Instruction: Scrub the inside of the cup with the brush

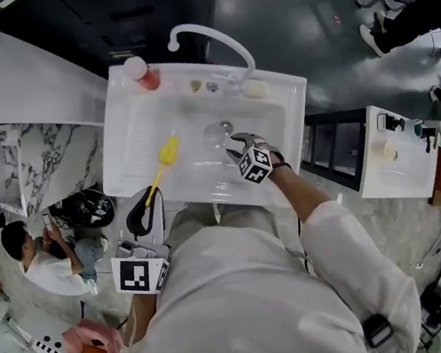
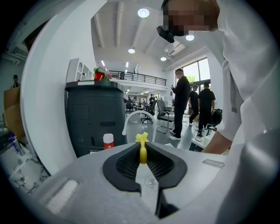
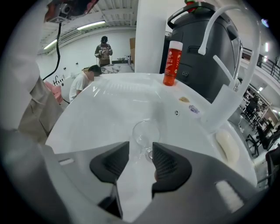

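Right hand-held gripper (image 1: 237,149) reaches forward on an outstretched arm over the white sink (image 1: 133,134), its jaws spread apart and gripping nothing, with the tips just short of the cup (image 1: 217,135). Left hand-held gripper (image 1: 144,212) sits back near the sink's front edge, clenched on the thin handle of the yellow brush (image 1: 169,151), whose head points out over the basin. Only the left gripper view shows that handle pinched between the ribbed pads. The right gripper view shows the cup as clear glass, resting in the basin just beyond the open jaws, near the faucet (image 3: 218,107) and a red bottle (image 3: 172,61).
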Motion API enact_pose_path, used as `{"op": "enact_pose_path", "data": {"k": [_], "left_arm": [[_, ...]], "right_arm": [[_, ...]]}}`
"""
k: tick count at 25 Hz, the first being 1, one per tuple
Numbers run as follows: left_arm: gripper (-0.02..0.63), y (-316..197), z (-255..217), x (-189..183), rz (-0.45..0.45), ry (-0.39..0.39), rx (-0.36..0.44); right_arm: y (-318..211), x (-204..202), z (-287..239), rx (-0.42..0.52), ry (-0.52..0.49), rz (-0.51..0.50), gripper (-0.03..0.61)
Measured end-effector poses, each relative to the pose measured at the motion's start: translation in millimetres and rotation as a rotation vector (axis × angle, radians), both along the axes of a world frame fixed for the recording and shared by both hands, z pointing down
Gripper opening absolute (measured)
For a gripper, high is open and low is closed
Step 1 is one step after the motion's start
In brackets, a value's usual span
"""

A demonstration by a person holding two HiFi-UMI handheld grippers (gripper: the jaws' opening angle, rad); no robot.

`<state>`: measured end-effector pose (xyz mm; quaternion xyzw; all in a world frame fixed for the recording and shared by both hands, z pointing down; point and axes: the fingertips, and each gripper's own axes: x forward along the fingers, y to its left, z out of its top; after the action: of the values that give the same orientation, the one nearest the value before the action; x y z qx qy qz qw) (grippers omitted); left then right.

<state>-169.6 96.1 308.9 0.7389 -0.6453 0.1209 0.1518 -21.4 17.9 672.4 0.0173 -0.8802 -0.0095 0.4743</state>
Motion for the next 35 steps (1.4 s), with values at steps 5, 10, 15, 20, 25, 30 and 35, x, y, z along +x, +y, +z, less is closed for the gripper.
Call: {"op": "enact_pose_path", "data": {"k": [5, 10, 15, 20, 25, 30, 35], "left_arm": [[0.040, -0.8, 5.7, -4.7, -0.010, -0.011, -0.027], [0.040, -0.5, 13.3, -10.0, -0.023, -0.013, -0.056], [0.040, 0.0, 20.6, -11.9, -0.029, -0.014, -0.080], [0.040, 1.7, 27.5, -15.1, -0.036, -0.014, -0.101], [0.040, 2.8, 34.2, -13.3, -0.028, -0.013, -0.124], [0.040, 1.6, 43.2, -8.8, -0.009, -0.008, -0.156], [0.040, -5.3, 48.0, -4.3, 0.010, 0.003, -0.162]], "right_arm": [[-2.5, 0.4, 27.2, -0.028, 0.051, -0.012, 0.164], [-6.1, -2.7, 48.0, -0.043, 0.089, -0.030, 0.161], [-5.5, -3.5, 63.4, -0.066, 0.112, -0.042, 0.158], [-5.7, -4.6, 78.7, -0.084, 0.135, -0.051, 0.155], [-5.0, -9.5, 89.4, -0.086, 0.146, -0.060, 0.124], [-7.8, -11.4, 99.4, -0.076, 0.159, -0.055, 0.074], [-14.7, -13.5, 101.4, -0.061, 0.156, -0.040, 0.049]]}}
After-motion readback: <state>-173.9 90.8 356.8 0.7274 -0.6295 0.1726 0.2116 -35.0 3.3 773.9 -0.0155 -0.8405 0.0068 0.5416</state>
